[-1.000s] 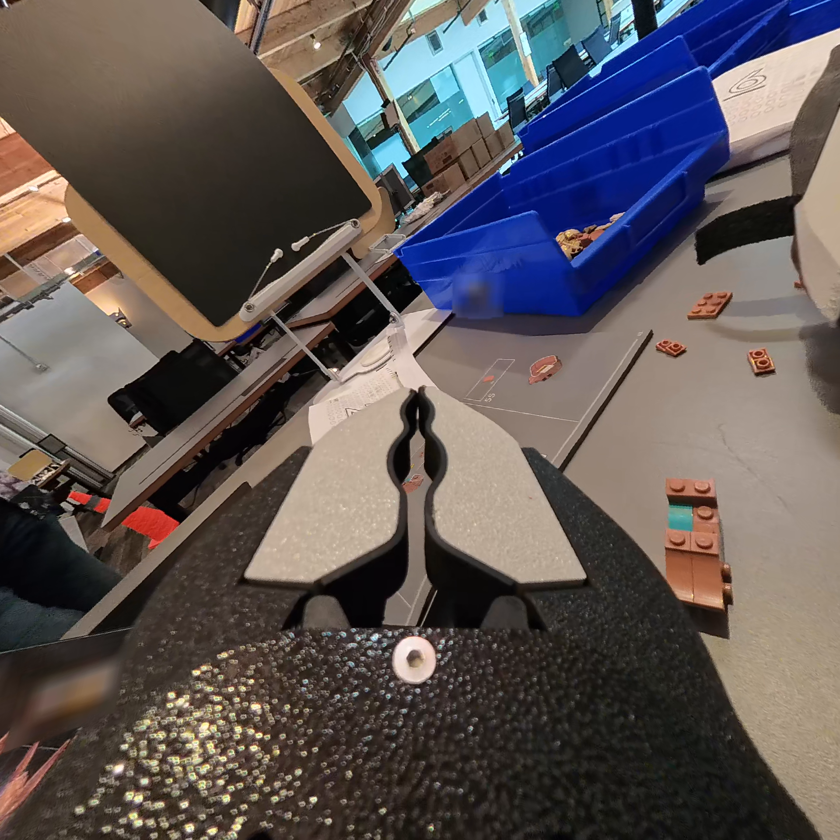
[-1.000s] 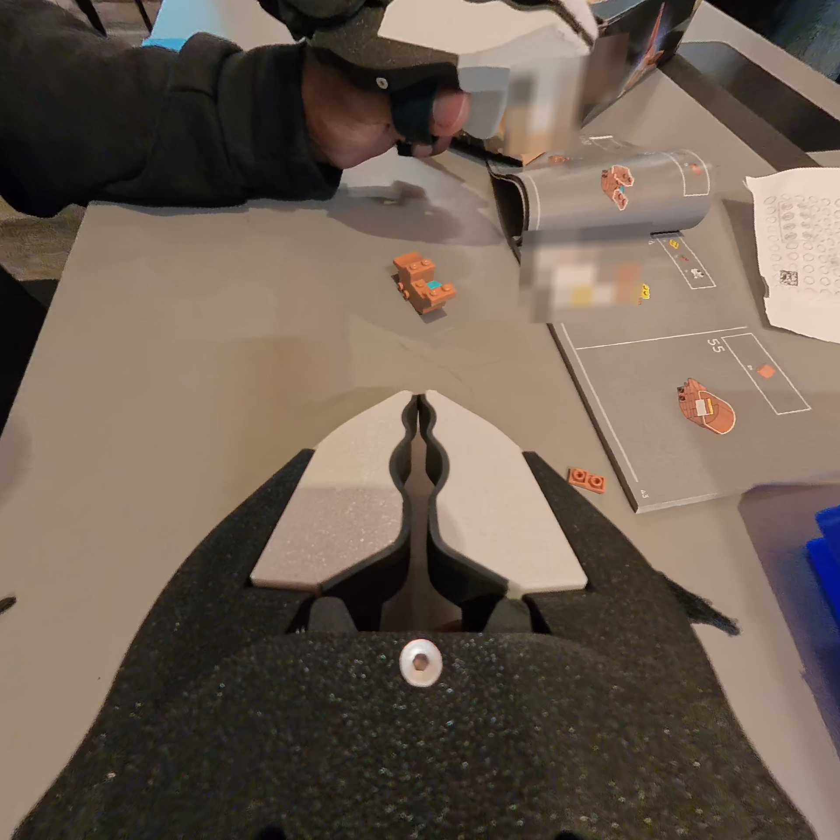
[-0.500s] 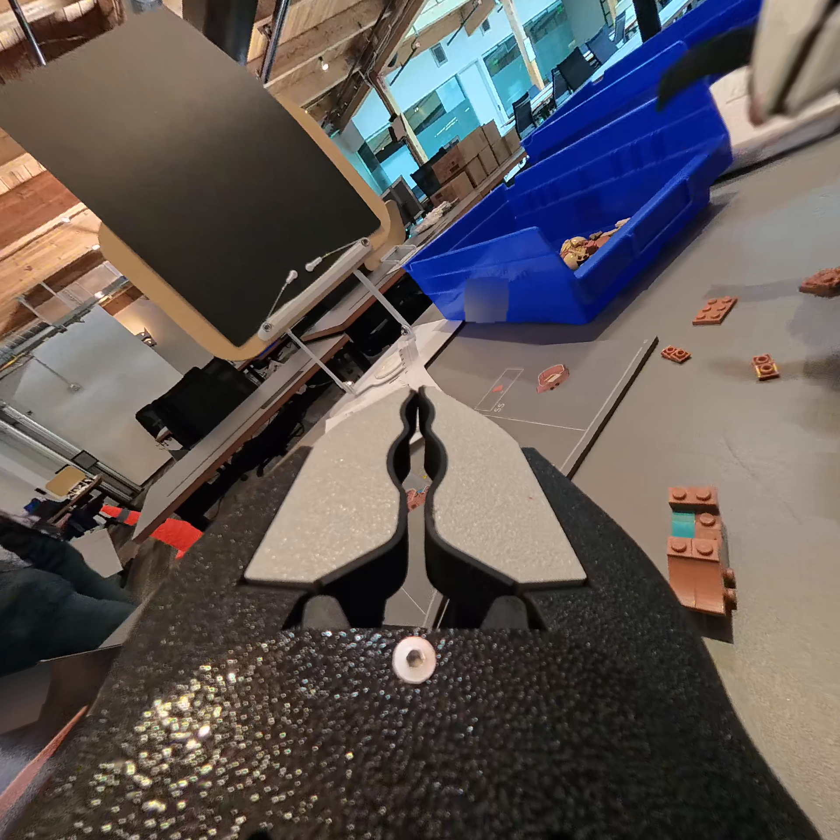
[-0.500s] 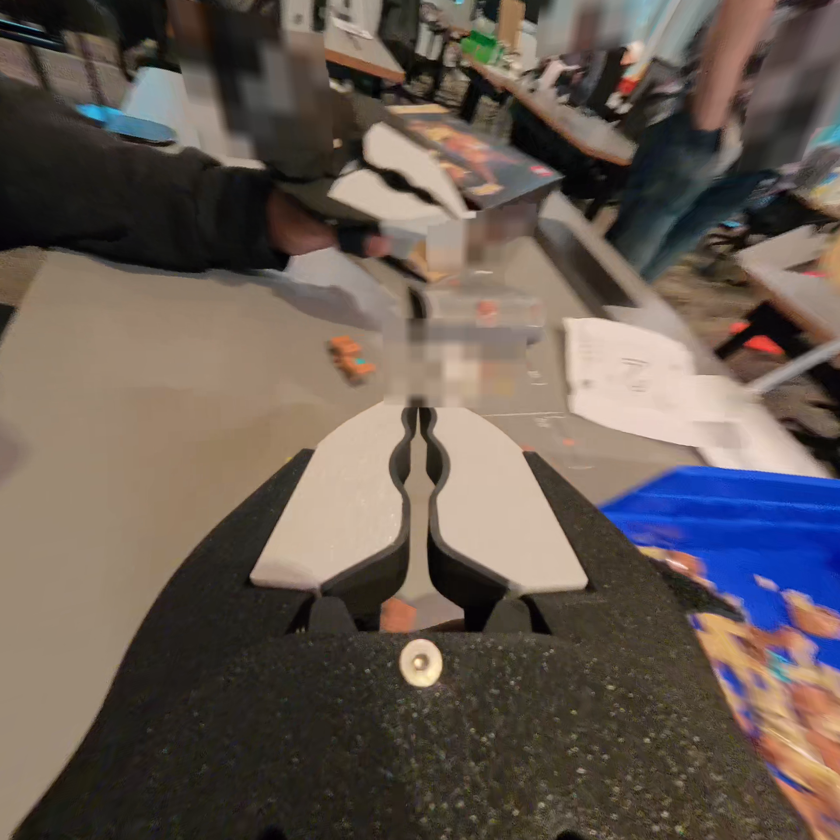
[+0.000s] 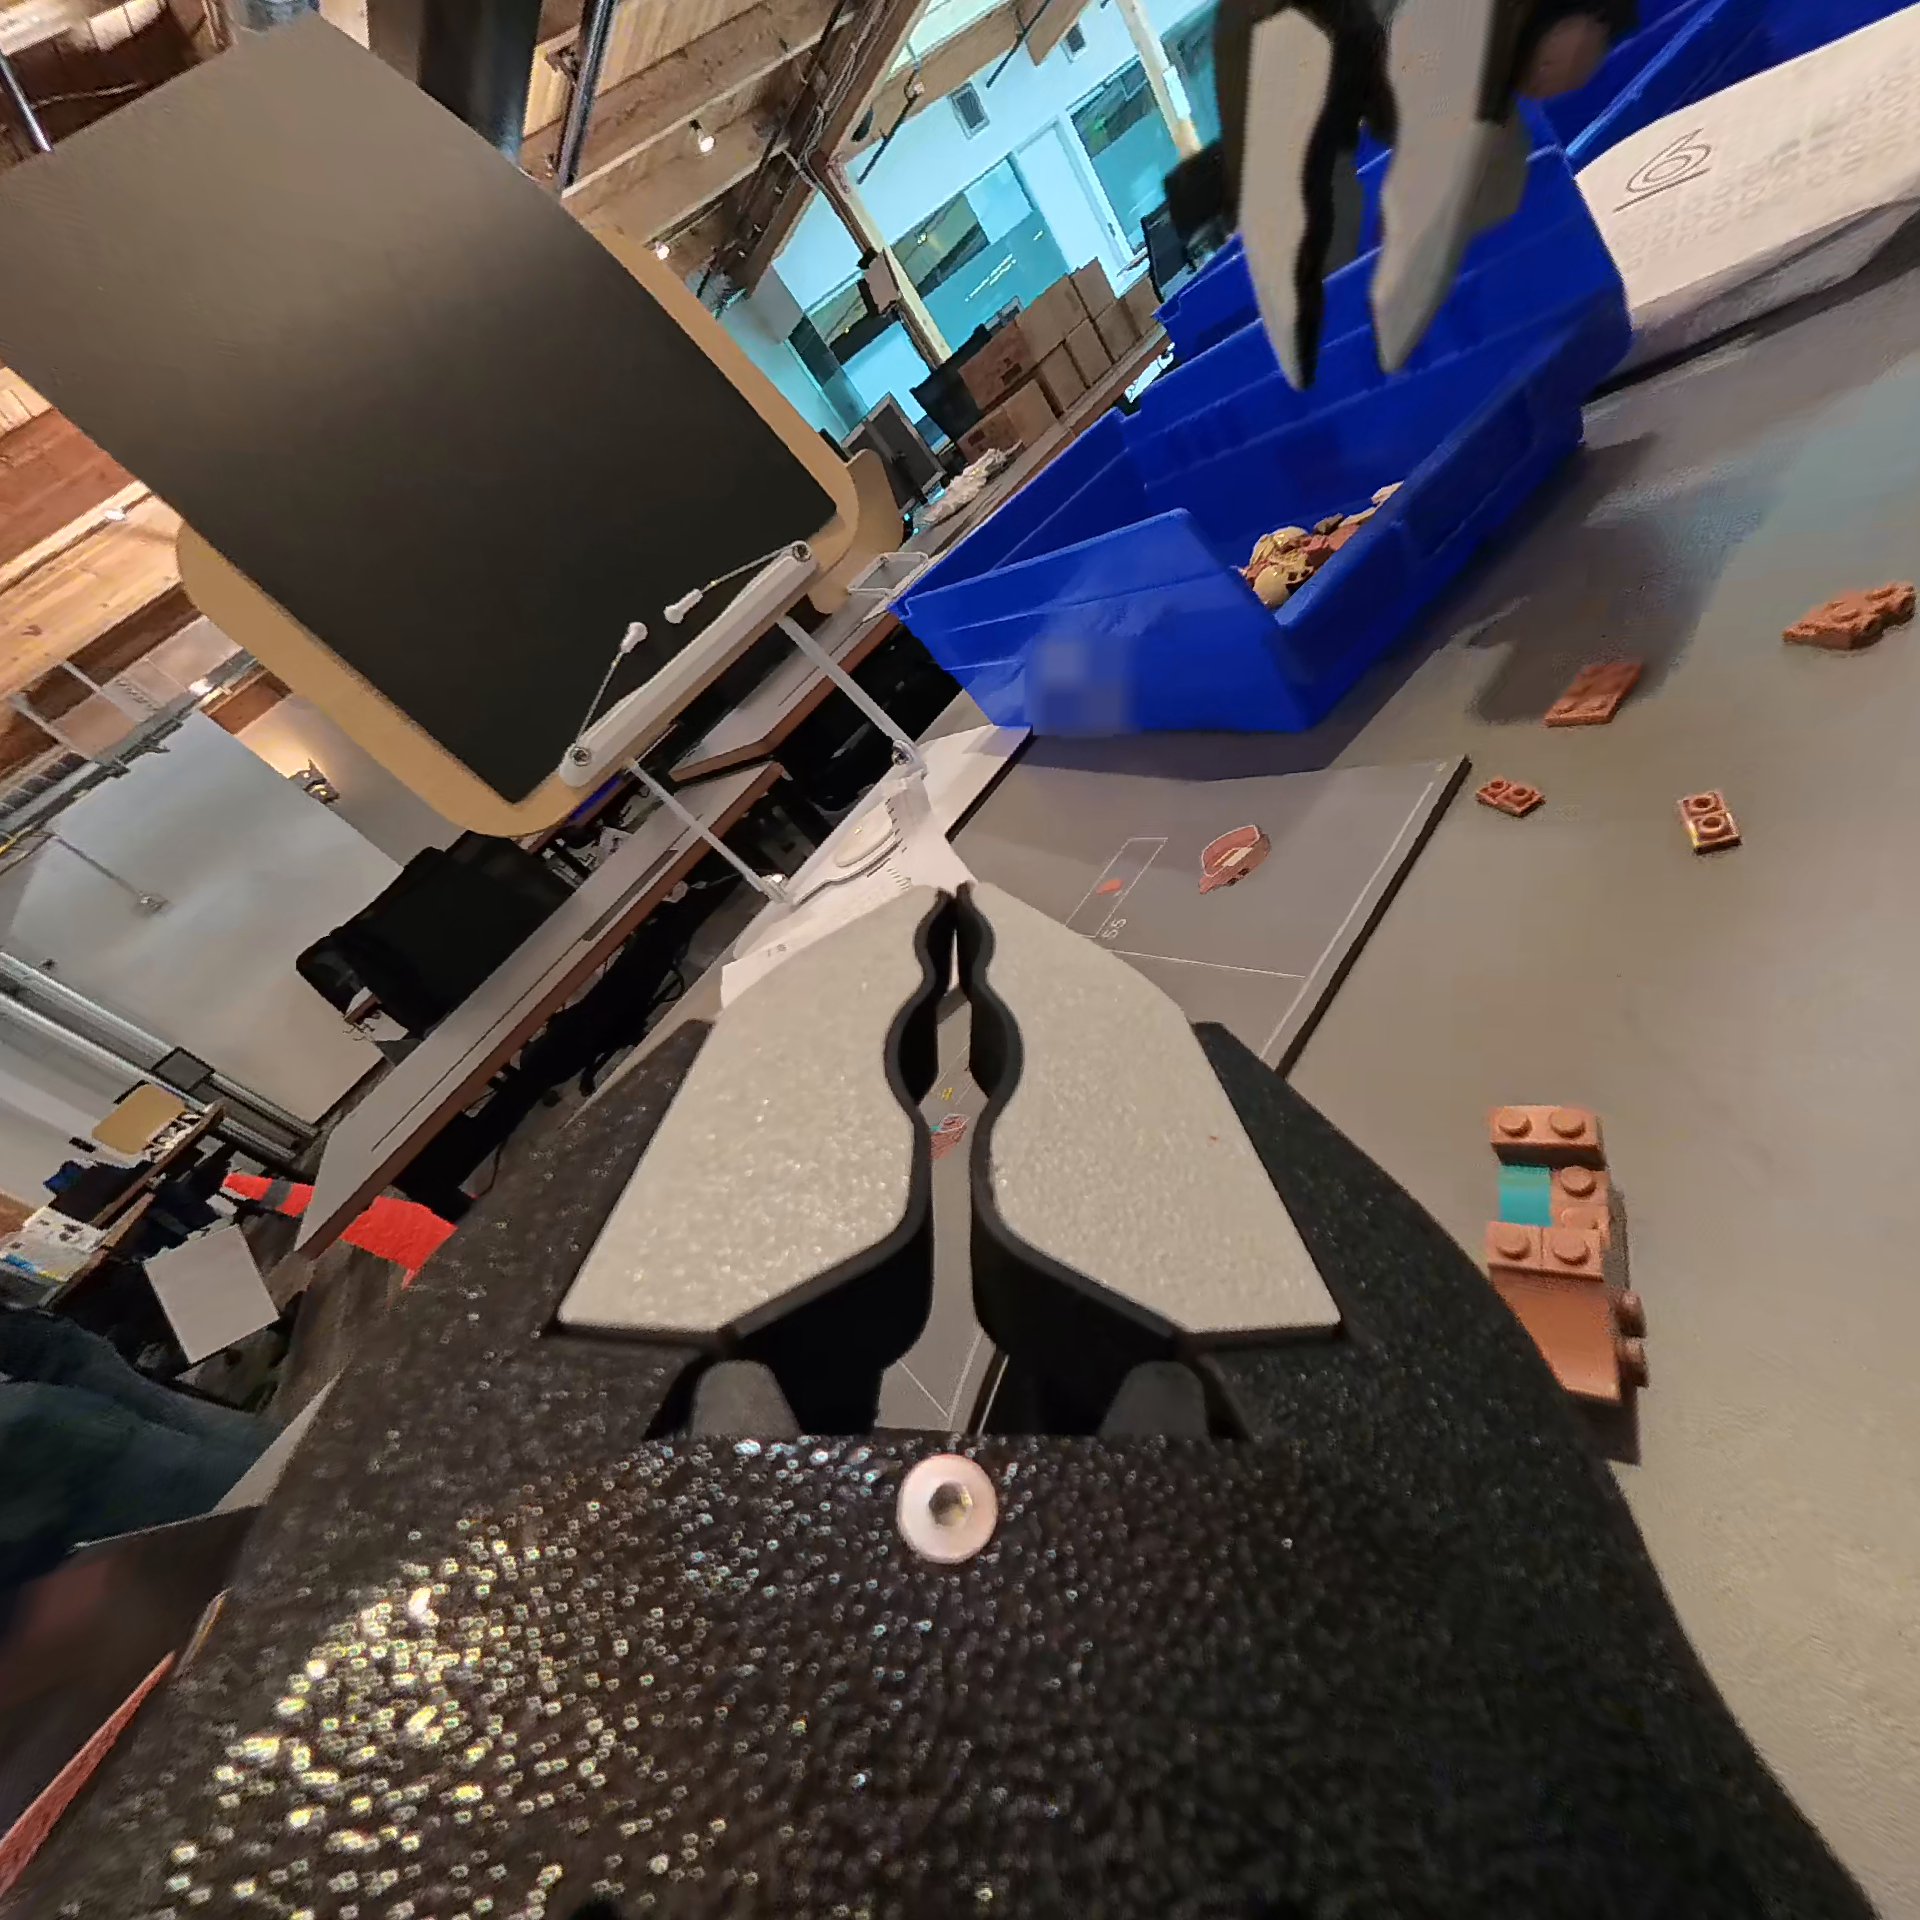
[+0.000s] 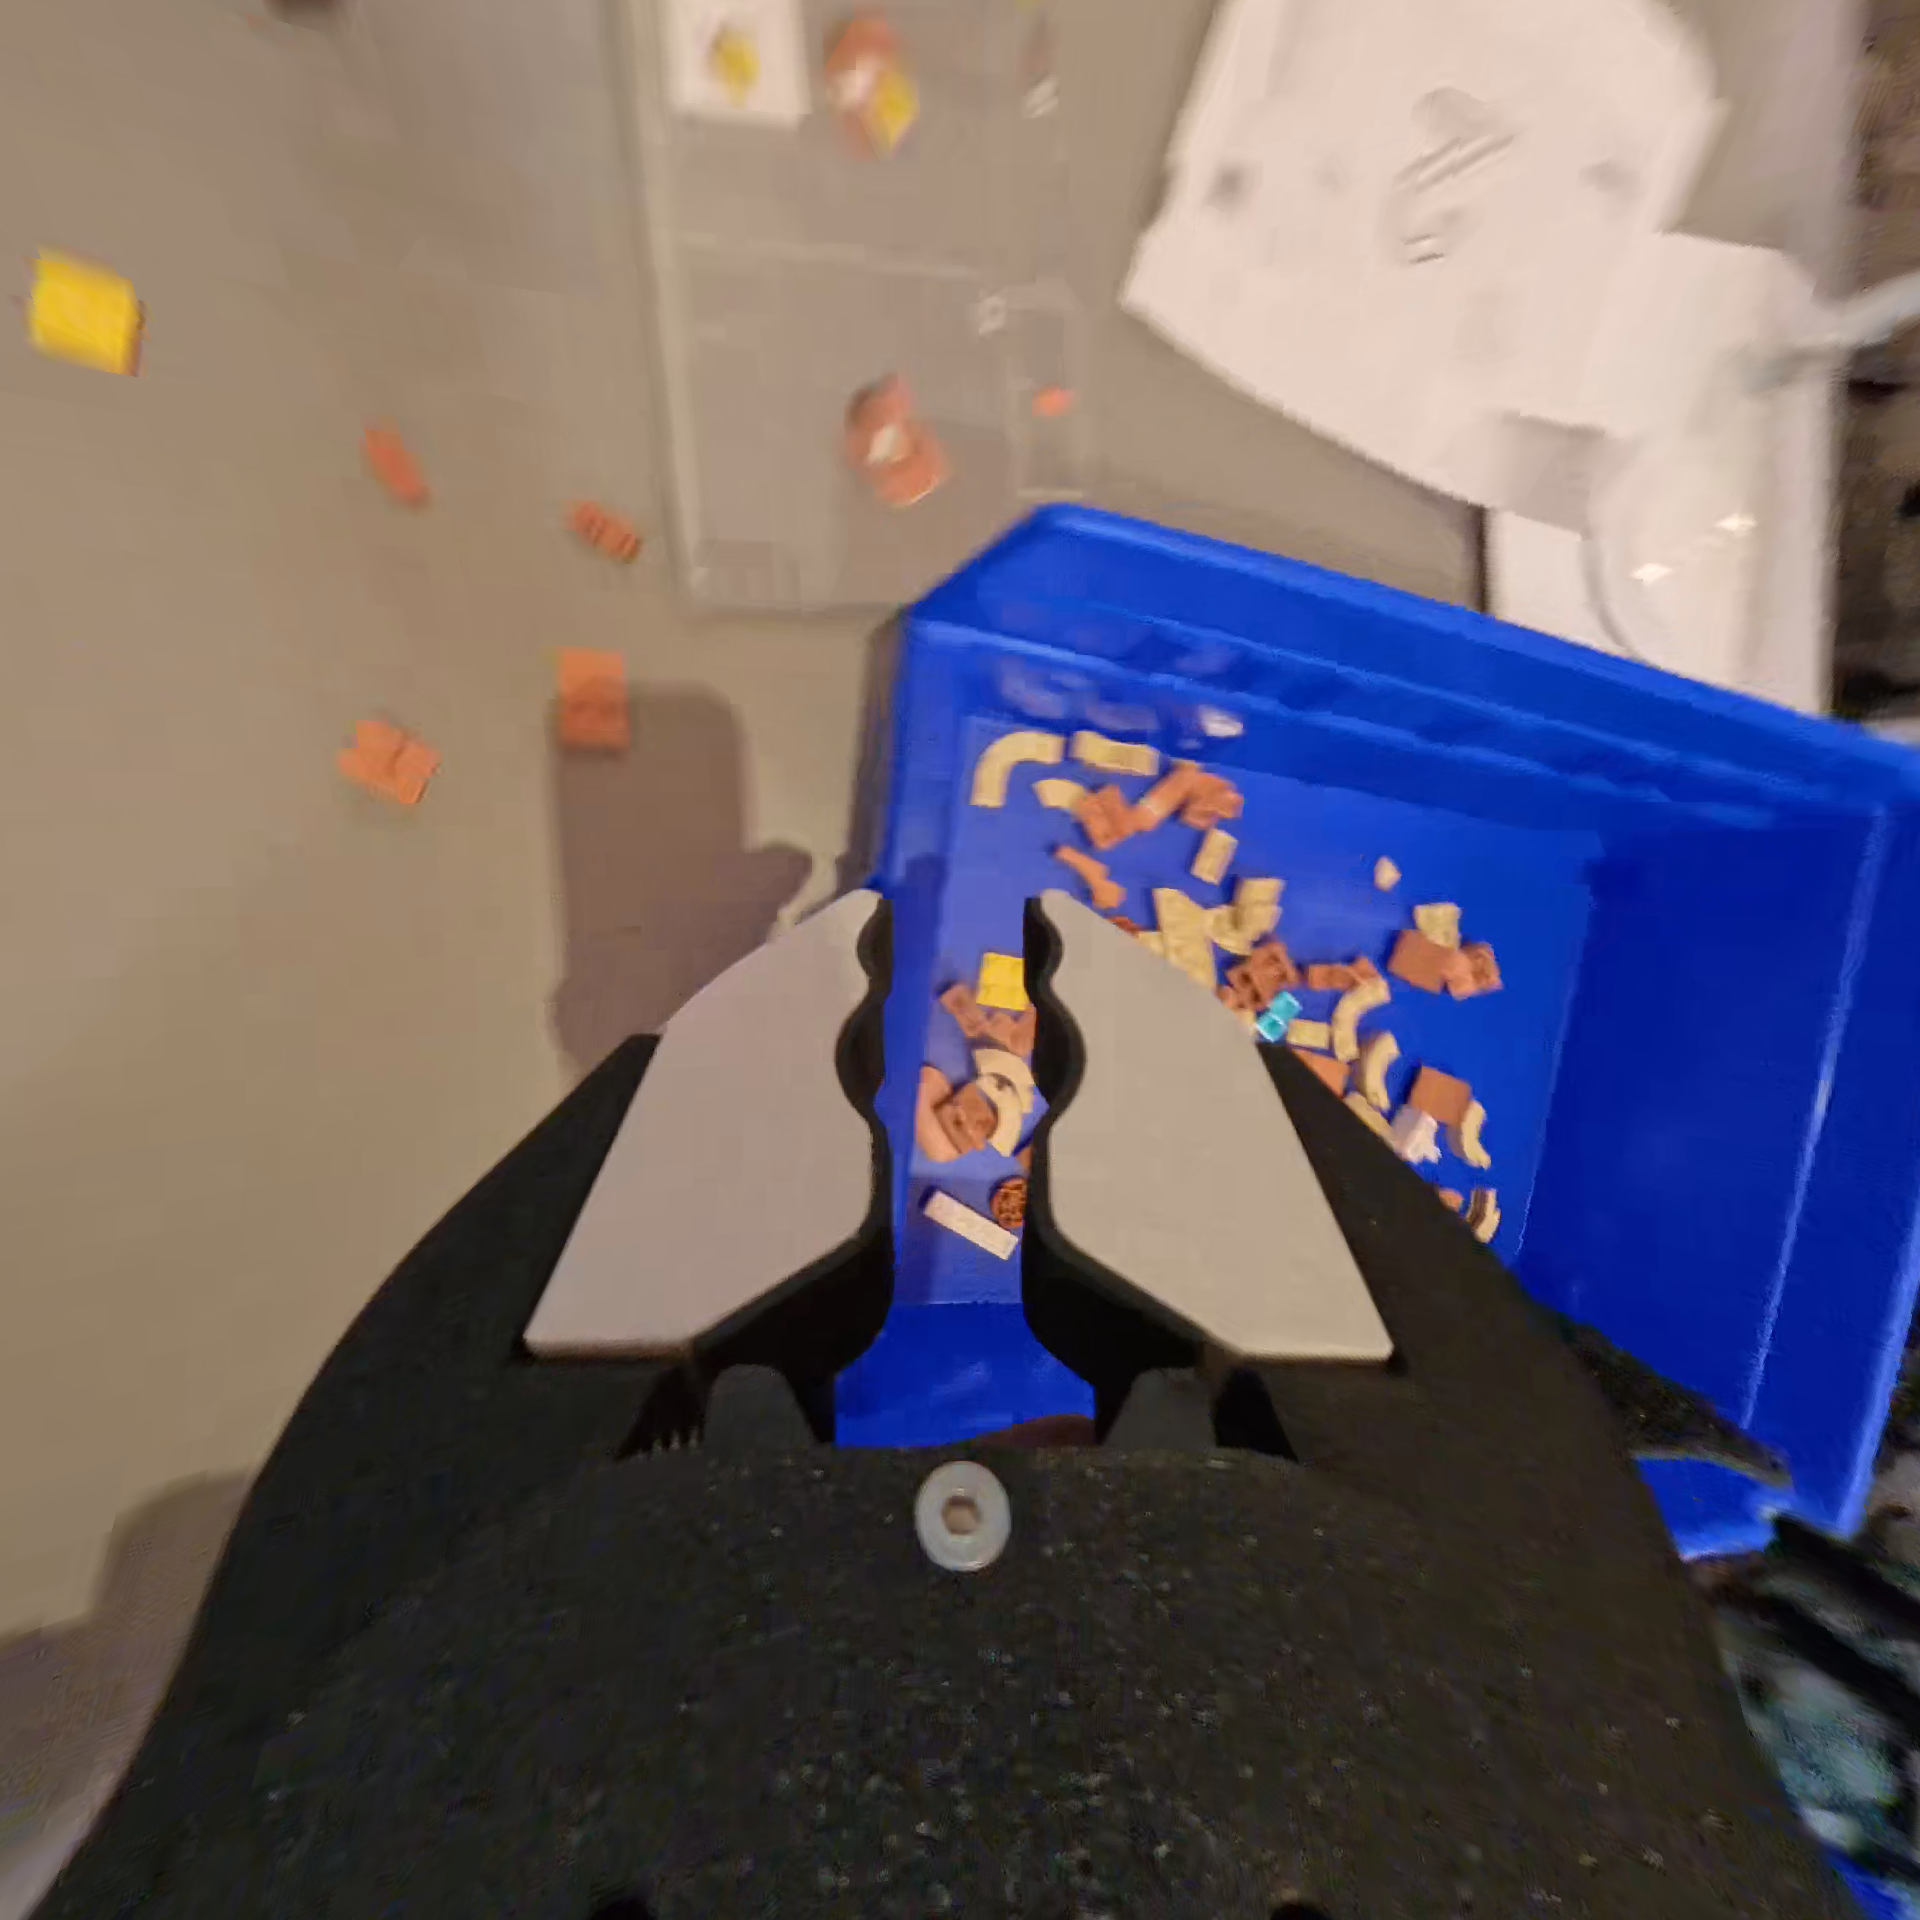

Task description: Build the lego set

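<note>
Now the right gripper (image 6: pixel 956 914), shut above the grey table (image 5: pixel 1558 987) a moment ago, hangs with jaws parted and empty over the nearest blue bin (image 6: pixel 1351 644) of mixed bricks (image 6: pixel 1195 935), while the left gripper (image 5: pixel 956 899) stays clenched on nothing near one small brown build (image 5: pixel 1558 1236) and four loose brown plates (image 5: pixel 1590 691).

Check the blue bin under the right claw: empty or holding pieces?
Holding pieces. The blue bin has loose brown and tan bricks scattered across its floor.
</note>
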`<state>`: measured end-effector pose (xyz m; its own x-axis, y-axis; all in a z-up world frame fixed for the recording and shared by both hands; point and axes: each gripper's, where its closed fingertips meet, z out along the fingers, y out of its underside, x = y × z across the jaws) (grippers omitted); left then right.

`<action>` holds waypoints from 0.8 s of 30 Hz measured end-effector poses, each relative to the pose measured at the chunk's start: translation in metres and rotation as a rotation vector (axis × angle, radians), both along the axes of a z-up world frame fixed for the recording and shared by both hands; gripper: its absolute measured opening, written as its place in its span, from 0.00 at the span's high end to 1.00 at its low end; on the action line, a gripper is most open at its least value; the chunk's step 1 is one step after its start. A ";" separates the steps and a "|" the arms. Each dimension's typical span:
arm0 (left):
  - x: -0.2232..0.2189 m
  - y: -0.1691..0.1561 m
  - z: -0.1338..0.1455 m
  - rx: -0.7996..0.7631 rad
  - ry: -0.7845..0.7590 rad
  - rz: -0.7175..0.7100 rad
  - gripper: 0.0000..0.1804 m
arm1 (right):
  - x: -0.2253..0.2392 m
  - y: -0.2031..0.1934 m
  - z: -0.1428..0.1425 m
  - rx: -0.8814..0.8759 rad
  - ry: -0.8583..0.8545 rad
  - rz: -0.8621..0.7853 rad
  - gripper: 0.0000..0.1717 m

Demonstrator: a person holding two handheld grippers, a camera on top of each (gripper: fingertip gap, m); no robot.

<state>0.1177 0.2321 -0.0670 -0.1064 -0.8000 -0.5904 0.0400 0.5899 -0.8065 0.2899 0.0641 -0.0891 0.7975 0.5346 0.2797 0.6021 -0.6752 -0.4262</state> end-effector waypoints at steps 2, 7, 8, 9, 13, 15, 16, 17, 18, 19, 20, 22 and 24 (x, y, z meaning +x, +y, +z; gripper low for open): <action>0.000 0.003 0.001 -0.015 -0.005 0.004 1.00 | -0.022 0.004 -0.016 -0.041 -0.022 0.080 0.84; 0.000 0.007 -0.001 -0.034 0.000 0.010 1.00 | -0.044 0.025 -0.022 0.010 -0.022 0.133 0.84; 0.001 0.008 -0.001 -0.035 0.001 0.011 1.00 | -0.044 0.027 -0.022 0.017 -0.017 0.133 0.83; 0.001 0.008 -0.001 -0.036 0.002 0.011 1.00 | -0.043 0.030 -0.022 0.022 -0.009 0.129 0.83; 0.002 0.011 -0.003 -0.055 0.006 0.014 1.00 | -0.028 0.034 -0.023 0.026 -0.007 0.101 0.83; 0.002 0.013 -0.004 -0.070 0.011 0.014 1.00 | -0.018 0.034 -0.022 0.023 -0.003 0.084 0.83; 0.003 0.013 -0.005 -0.074 0.015 0.015 1.00 | -0.013 0.033 -0.021 0.021 -0.001 0.076 0.83; 0.003 0.014 -0.007 -0.078 0.020 0.016 1.00 | -0.006 0.032 -0.019 0.018 -0.006 0.068 0.83; 0.004 0.015 -0.008 -0.082 0.024 0.018 1.00 | 0.003 0.031 -0.017 0.013 -0.018 0.059 0.84; 0.004 0.015 -0.009 -0.085 0.026 0.018 1.00 | 0.014 0.029 -0.015 0.006 -0.037 0.050 0.84; 0.004 0.015 -0.009 -0.087 0.028 0.017 1.00 | 0.028 0.027 -0.013 -0.004 -0.061 0.038 0.84; 0.005 0.015 -0.010 -0.094 0.031 0.016 1.00 | 0.065 0.024 -0.013 -0.052 -0.126 -0.005 0.84; 0.006 0.015 -0.011 -0.101 0.036 0.014 1.00 | 0.106 0.017 -0.019 -0.141 -0.175 -0.055 0.84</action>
